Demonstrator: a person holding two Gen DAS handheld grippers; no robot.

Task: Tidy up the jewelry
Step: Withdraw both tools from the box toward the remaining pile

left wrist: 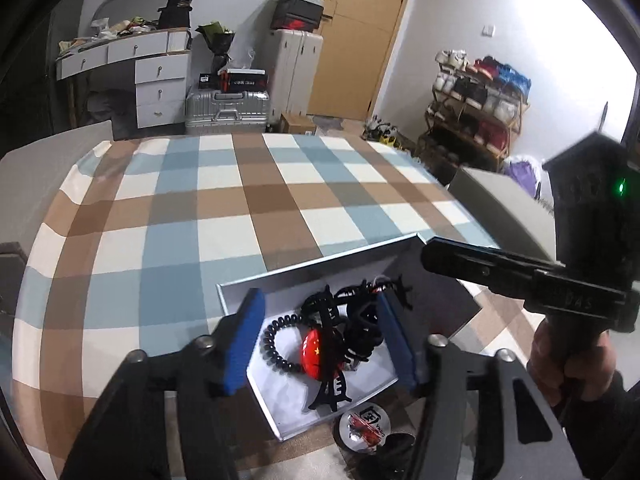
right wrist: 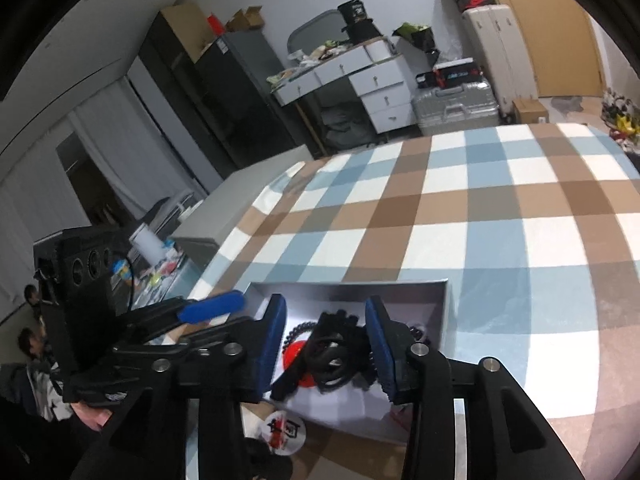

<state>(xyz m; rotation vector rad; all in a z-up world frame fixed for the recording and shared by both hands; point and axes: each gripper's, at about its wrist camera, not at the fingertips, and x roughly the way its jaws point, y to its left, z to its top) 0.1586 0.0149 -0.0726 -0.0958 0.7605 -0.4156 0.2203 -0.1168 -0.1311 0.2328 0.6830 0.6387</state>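
Observation:
A shallow box (left wrist: pixel 320 264) with a silver rim and white floor lies open on the checked tablecloth (left wrist: pixel 200 208). It holds black claw clips (left wrist: pixel 352 312), a black spiral hair tie (left wrist: pixel 276 346) and a red badge with yellow stars (left wrist: pixel 314 354). My left gripper (left wrist: pixel 320 342) hovers over these with its blue pads well apart, touching nothing. My right gripper (right wrist: pixel 328 346) is open too, above the same black clips (right wrist: pixel 332 344) and box (right wrist: pixel 444 300). In the left wrist view the right gripper (left wrist: pixel 432 256) reaches in from the right. In the right wrist view the left gripper (right wrist: pixel 216 318) shows at the left.
A round white badge (left wrist: pixel 362 426) lies on the cloth just outside the box's near edge, seen also as the badge (right wrist: pixel 282 432). Beyond the table stand a drawer desk (left wrist: pixel 156 80), suitcases (left wrist: pixel 228 110) and a shoe rack (left wrist: pixel 476 120). People (right wrist: pixel 30 344) sit low at the left.

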